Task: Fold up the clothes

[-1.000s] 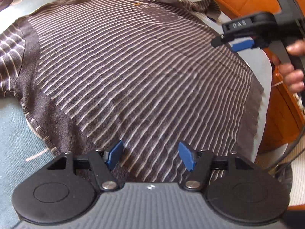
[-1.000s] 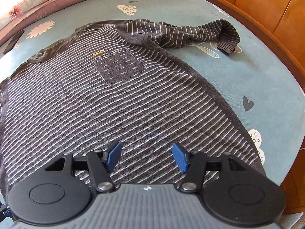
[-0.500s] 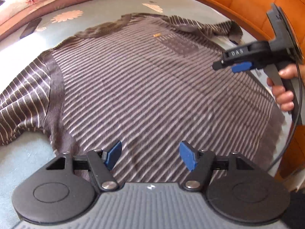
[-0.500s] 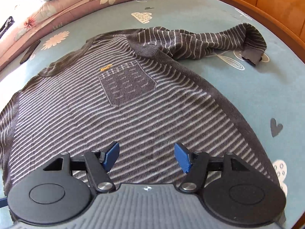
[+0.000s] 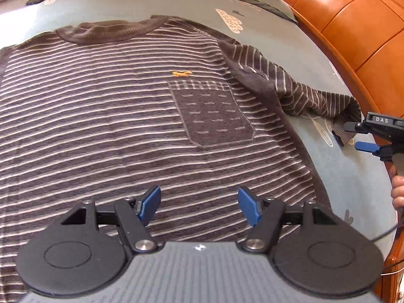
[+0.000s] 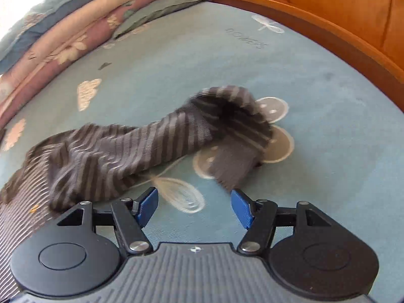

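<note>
A dark striped sweater (image 5: 106, 126) lies flat, front side up, on a bed covered by a blue-grey sheet (image 5: 176, 2) printed with pale flowers and clouds. Its ribbed neckline (image 5: 111, 31) points toward the head of the bed, where a row of patterned pillows (image 6: 75, 32) is stacked. A chest pocket (image 5: 212, 116) with a small orange embroidered mark (image 5: 181, 73) above it sits on the sweater's front.

The left gripper (image 5: 199, 203) hovers over the lower body of the sweater, its blue-padded fingers spread wide with nothing between them.

One striped sleeve (image 6: 141, 141) stretches out from the shoulder toward the bed's side edge, next to the orange wooden bed frame (image 5: 353, 25). The sleeve is rumpled and bends back near its end, so the plain ribbed cuff (image 6: 234, 164) lies folded toward the camera over a flower print on the sheet.

The right gripper (image 6: 194, 205) is near that cuff, low over the sheet, with its fingers wide apart and empty; the cuff's tip lies just beyond the right-hand blue pad (image 6: 241, 208), and the right wrist view is too blurred to tell whether they touch. In the left wrist view the same gripper (image 5: 353, 136) appears at the bed's side edge, held by a hand (image 5: 397, 189), beside the sleeve end.
</note>
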`<act>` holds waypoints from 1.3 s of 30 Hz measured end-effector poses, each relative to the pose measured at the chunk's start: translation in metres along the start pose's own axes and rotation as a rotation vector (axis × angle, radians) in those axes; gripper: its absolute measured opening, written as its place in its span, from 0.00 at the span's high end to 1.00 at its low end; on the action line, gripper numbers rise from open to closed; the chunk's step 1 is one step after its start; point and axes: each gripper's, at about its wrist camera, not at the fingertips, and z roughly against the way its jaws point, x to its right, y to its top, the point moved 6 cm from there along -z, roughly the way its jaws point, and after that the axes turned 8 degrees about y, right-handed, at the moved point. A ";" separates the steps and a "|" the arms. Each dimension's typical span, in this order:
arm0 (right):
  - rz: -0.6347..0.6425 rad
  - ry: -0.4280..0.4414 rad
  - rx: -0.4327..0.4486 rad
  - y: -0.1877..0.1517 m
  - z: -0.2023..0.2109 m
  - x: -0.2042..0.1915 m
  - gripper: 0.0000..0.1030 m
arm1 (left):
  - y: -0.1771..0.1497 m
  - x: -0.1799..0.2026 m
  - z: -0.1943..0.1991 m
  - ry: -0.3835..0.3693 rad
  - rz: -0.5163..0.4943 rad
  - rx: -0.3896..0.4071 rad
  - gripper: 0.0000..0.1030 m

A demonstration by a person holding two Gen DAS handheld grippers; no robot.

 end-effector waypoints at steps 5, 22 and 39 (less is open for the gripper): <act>0.000 -0.086 0.054 0.018 -0.016 0.044 0.33 | -0.001 0.023 -0.006 0.009 -0.082 -0.023 0.35; 0.061 -0.099 0.072 0.053 0.033 0.064 0.96 | 0.008 0.021 0.001 -0.016 -0.077 -0.038 0.35; 0.030 -0.203 0.033 0.043 0.132 0.046 0.96 | 0.015 -0.029 0.042 -0.072 -0.121 0.024 0.35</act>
